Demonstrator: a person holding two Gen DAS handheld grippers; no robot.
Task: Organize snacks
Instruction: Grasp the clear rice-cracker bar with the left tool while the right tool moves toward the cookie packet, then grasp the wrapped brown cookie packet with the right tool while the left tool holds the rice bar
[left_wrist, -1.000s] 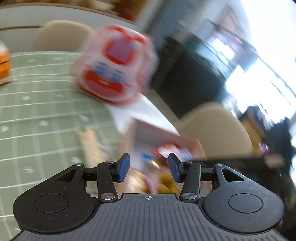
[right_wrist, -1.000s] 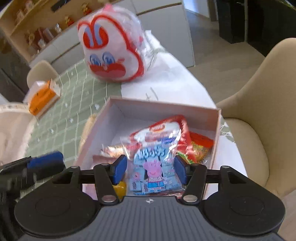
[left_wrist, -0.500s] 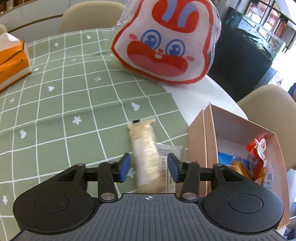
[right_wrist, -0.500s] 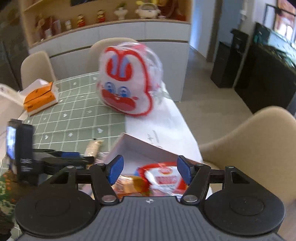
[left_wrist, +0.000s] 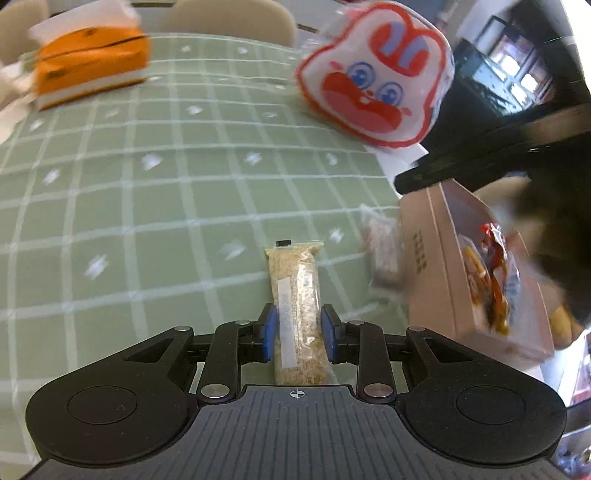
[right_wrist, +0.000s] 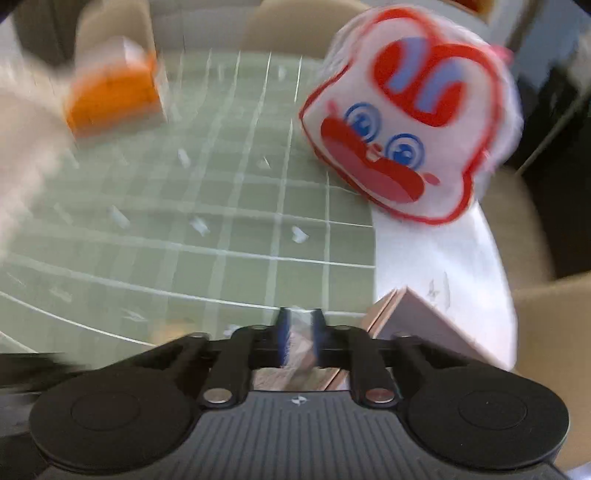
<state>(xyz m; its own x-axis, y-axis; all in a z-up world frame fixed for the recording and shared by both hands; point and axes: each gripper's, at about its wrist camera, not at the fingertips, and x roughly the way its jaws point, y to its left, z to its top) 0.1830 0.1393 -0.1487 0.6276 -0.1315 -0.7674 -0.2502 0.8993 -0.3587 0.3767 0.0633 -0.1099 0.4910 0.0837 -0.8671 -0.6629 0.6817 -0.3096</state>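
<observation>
My left gripper (left_wrist: 298, 338) is shut on a clear-wrapped oat bar (left_wrist: 295, 291), which points away over the green checked tablecloth (left_wrist: 147, 206). A second, blurred snack bar (left_wrist: 384, 251) lies against the pink cardboard box (left_wrist: 436, 273), which holds several snack packets (left_wrist: 491, 280). My right gripper (right_wrist: 298, 334) has its fingers close together on a blurred clear wrapper (right_wrist: 301, 350) by the box corner (right_wrist: 417, 317). The right gripper's dark body (left_wrist: 491, 158) crosses above the box in the left wrist view.
A big rabbit-face bag (left_wrist: 376, 85) stands at the far right of the table, also in the right wrist view (right_wrist: 410, 122). An orange tissue box (left_wrist: 88, 66) sits far left. Beige chairs (left_wrist: 229, 14) stand around the table. A bare white table edge (right_wrist: 443, 251) lies right of the cloth.
My left gripper has closed on the oat bar and shifted left, away from the box. My right gripper has swung left and down, and its fingers have closed from wide open onto a wrapper.
</observation>
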